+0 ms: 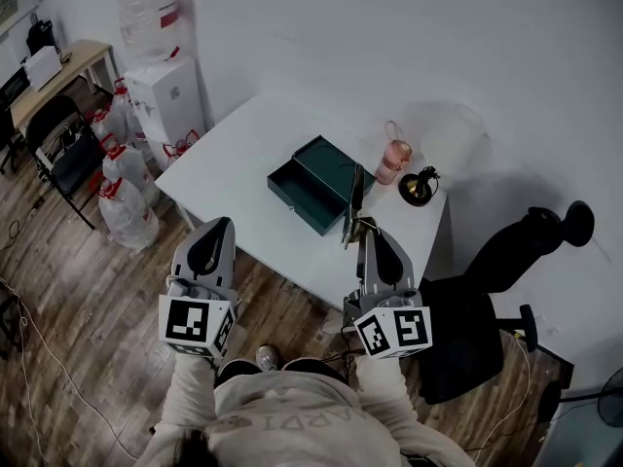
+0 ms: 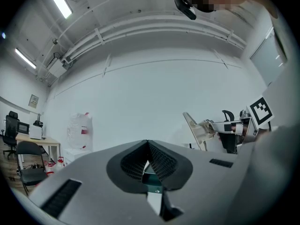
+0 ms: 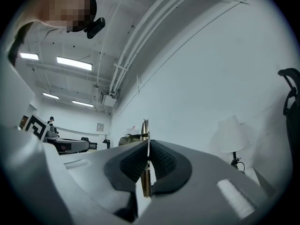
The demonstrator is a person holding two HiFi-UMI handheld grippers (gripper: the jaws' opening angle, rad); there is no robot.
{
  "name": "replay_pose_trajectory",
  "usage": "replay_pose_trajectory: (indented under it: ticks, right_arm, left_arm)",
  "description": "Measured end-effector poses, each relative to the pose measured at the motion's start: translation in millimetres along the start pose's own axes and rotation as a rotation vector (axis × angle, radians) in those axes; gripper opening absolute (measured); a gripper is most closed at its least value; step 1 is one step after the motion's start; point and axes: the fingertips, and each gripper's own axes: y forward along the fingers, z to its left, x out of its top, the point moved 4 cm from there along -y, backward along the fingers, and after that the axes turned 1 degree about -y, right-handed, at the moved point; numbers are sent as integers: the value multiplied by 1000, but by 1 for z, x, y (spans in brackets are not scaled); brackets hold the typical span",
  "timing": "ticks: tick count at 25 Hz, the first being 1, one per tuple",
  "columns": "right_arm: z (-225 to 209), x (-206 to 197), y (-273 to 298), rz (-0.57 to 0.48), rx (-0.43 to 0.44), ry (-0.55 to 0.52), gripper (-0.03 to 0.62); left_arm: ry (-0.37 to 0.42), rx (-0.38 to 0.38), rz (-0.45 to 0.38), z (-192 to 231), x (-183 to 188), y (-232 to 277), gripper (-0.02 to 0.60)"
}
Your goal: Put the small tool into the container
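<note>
A dark green box (image 1: pixel 292 202) stands open on the white table (image 1: pixel 238 168), its lid (image 1: pixel 336 161) tipped back. My right gripper (image 1: pixel 362 228) is at the table's near edge, shut on a long thin metal tool (image 1: pixel 351 200). The tool sticks forward over the box's right end. In the right gripper view its brass-coloured blade (image 3: pixel 146 165) stands on edge between the pads. My left gripper (image 1: pixel 217 227) hovers off the table's near-left edge, shut, with nothing in it. In the left gripper view a bit of the green box (image 2: pixel 152 179) shows below the closed pads (image 2: pixel 136 161).
A pink bottle (image 1: pixel 393 161) and a small black lamp (image 1: pixel 418 188) stand right of the box. A black office chair (image 1: pixel 487 300) is beside the table on the right. White cartons (image 1: pixel 167 95) and water jugs (image 1: pixel 127 202) line the floor at left.
</note>
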Motion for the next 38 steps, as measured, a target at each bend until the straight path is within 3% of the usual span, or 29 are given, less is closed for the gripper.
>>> replay_pose_trajectory:
  ticks: [16,26,38]
  right_arm:
    - [-2,-13,39,24,-41,-39,15]
    - [-25,-26,105,43,-12,-53,15]
    - [-41,-78,184,207,67,-65,15]
  left_arm:
    - [-30,-50,6,32,-16,41,3]
    - [-37,-29,0,59,-18,99,4]
    - [-47,30,37,95,-35,146,3]
